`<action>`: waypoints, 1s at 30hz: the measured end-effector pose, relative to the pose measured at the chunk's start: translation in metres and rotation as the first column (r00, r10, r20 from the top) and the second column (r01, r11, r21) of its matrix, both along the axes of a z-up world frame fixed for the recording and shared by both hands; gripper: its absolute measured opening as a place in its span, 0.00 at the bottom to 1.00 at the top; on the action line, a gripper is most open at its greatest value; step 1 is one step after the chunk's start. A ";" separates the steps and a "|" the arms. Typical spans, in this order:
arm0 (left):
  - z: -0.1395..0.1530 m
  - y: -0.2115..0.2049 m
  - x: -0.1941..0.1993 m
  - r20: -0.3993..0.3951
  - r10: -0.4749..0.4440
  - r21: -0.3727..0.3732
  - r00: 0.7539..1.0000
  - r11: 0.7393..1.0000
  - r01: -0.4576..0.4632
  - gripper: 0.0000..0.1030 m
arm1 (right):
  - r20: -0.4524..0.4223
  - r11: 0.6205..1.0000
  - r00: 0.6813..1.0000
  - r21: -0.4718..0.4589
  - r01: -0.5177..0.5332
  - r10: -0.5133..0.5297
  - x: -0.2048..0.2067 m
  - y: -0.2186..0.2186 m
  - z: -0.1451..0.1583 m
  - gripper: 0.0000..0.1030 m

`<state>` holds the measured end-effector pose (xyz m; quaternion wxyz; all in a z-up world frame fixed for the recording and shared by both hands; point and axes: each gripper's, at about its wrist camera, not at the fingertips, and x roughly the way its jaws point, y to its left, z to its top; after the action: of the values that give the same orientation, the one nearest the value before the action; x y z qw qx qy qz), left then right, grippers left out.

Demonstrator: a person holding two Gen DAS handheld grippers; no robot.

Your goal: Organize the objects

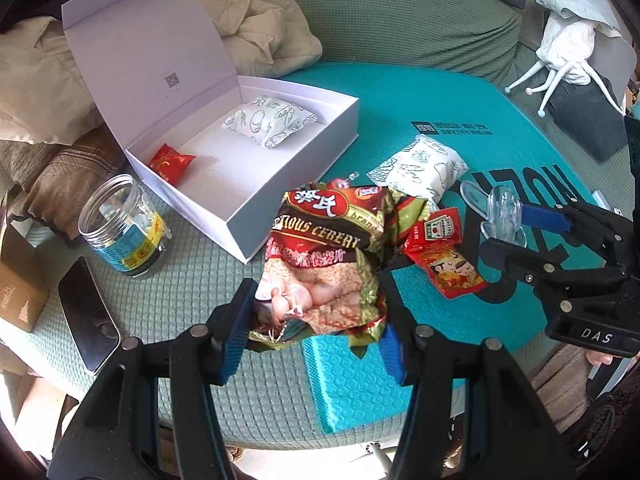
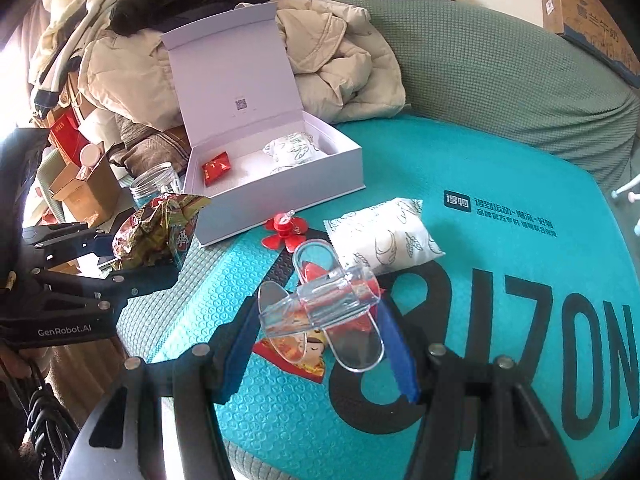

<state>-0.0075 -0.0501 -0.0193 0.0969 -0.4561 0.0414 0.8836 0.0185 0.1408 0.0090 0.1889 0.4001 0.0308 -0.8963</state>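
Green textured sofa fabric point(image 1: 192, 292) spreads under everything we see, with a teal bubble mailer point(image 2: 500, 168) laid over it and a heap of beige jackets point(image 2: 340, 56) piled behind; cardboard cartons sit cut off at the upper edge of both views, and we cannot tell what stands past them. Our left gripper point(image 1: 316, 322) is closed on a crumpled cereal packet point(image 1: 324, 256), pinched between its blue pads and lifted off the fabric; the packet hides most of what lies under it, and only "CEREAL" and "brand" read clearly on its face. Our right gripper point(image 2: 320, 344) holds a clear plastic clip-like piece point(image 2: 320, 304) between its fingers, which stand fairly wide; the see-through plastic makes its exact shape hard to judge. Beneath it lies a red sachet with a cartoon face point(image 2: 304, 350), partly covered; a ketchup sachet point(image 1: 436, 230) lies just beside it. A white open box point(image 1: 248, 216) rests half on the mailer, holding a small red packet point(image 1: 172, 162) and a white printed pouch point(image 1: 270, 120); a second white pouch point(image 2: 384, 236) lies on the mailer near a red suction flower point(image 2: 285, 227). A clear jar point(image 1: 124, 228) and a dark phone point(image 1: 88, 316) sit on the fabric to the left. We read "GenRobot.AI" on the left tool, "DAS" on the right, and large black letters on the mailer, partly cropped.
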 end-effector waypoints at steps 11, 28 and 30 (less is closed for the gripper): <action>0.000 -0.032 0.005 0.007 0.074 -0.002 0.997 0.997 -0.074 0.52 | -0.005 0.995 0.995 0.007 -0.096 0.096 0.000 -0.039 0.007 0.59; 0.019 -0.061 -0.007 -0.014 0.129 -0.004 0.992 0.992 -0.129 0.52 | -0.028 0.985 0.985 0.007 -0.170 0.170 -0.014 -0.075 0.028 0.59; 0.023 -0.064 -0.011 -0.023 0.137 -0.001 0.990 0.991 -0.137 0.52 | -0.034 0.984 0.984 0.011 -0.175 0.175 -0.017 -0.078 0.033 0.59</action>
<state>-0.0187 -0.1141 0.0039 0.0352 -0.4481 0.0121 0.8932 0.0013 0.0625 0.0416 0.2648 0.3809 0.0729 -0.8829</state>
